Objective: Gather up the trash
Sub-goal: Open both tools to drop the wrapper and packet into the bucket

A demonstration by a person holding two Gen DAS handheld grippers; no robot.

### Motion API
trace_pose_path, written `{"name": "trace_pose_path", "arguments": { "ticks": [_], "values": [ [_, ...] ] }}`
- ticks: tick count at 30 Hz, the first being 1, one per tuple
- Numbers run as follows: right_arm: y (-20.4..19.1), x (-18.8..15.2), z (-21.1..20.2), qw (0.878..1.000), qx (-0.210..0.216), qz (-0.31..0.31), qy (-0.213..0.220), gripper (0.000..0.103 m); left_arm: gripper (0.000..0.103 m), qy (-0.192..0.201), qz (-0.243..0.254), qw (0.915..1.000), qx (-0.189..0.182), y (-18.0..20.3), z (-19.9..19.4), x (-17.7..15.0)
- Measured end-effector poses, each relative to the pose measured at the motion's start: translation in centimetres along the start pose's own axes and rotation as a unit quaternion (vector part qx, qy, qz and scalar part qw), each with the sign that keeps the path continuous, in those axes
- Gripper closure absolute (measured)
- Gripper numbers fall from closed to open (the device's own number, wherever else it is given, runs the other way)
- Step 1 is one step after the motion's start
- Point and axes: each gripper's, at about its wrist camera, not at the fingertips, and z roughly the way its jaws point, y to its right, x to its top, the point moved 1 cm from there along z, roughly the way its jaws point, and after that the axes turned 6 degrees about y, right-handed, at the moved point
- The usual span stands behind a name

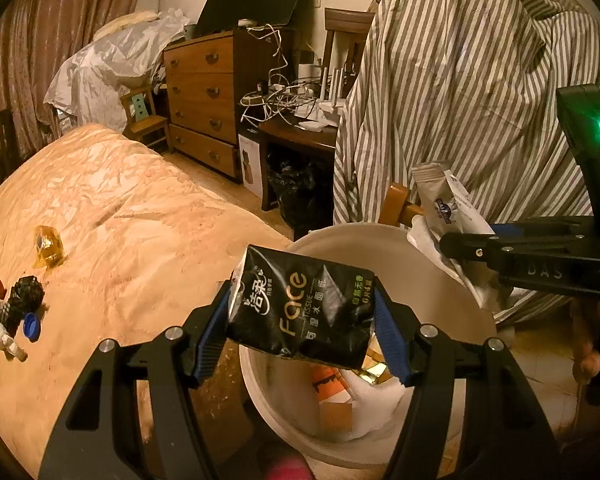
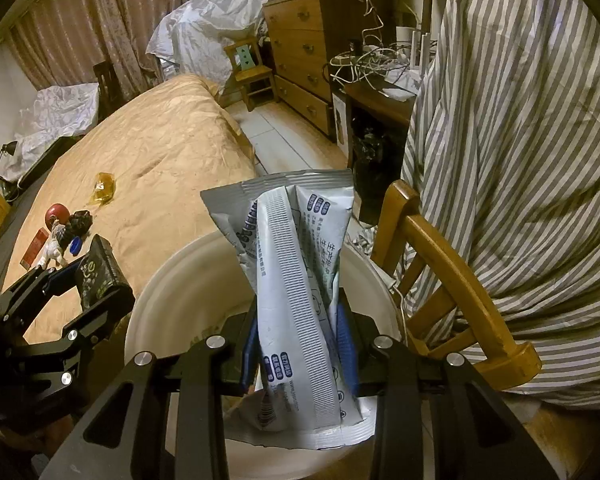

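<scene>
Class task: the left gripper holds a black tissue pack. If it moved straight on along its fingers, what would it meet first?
Probably the white bin: its open mouth lies right beyond the left gripper and black tissue pack. Depth is uncertain.

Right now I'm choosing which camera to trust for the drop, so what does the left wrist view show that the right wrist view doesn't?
Only the left wrist view looks into the bin: white liner and scraps already inside. Only the right wrist view shows the red box on the bed and the whole wooden chair. Both show the left tool clamping the black tissue pack and the right tool clamping the grey wrapper above the bin.
</scene>
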Motion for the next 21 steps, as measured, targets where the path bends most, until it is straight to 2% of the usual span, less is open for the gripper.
{"name": "trace_pose_path", "arguments": {
  "ticks": [13,15,17,18,21],
  "values": [
    [0.03,0.13,0.06,1.0,0.0,0.001,0.001,0.068,0.04,0.001,-0.001,1.0,0.0,0.19,0.15,0.22],
    [0.07,0.37,-0.01,1.0,0.001,0.003,0.003,0.064,0.036,0.001,0.001,1.0,-0.002,0.26,0.22,0.21],
    [0.37,0.63,-0.12,1.0,0.001,0.011,0.008,0.051,0.029,0.002,0.003,1.0,-0.002,0.37,0.31,0.2],
    [0.43,0.63,-0.16,1.0,0.0,0.013,0.011,0.05,0.024,0.003,0.004,1.0,0.0,0.37,0.33,0.18],
    [0.62,0.79,-0.29,1.0,0.002,0.018,0.015,0.049,0.024,0.0,0.002,1.0,0.002,0.24,0.56,0.11]
  ]
}}
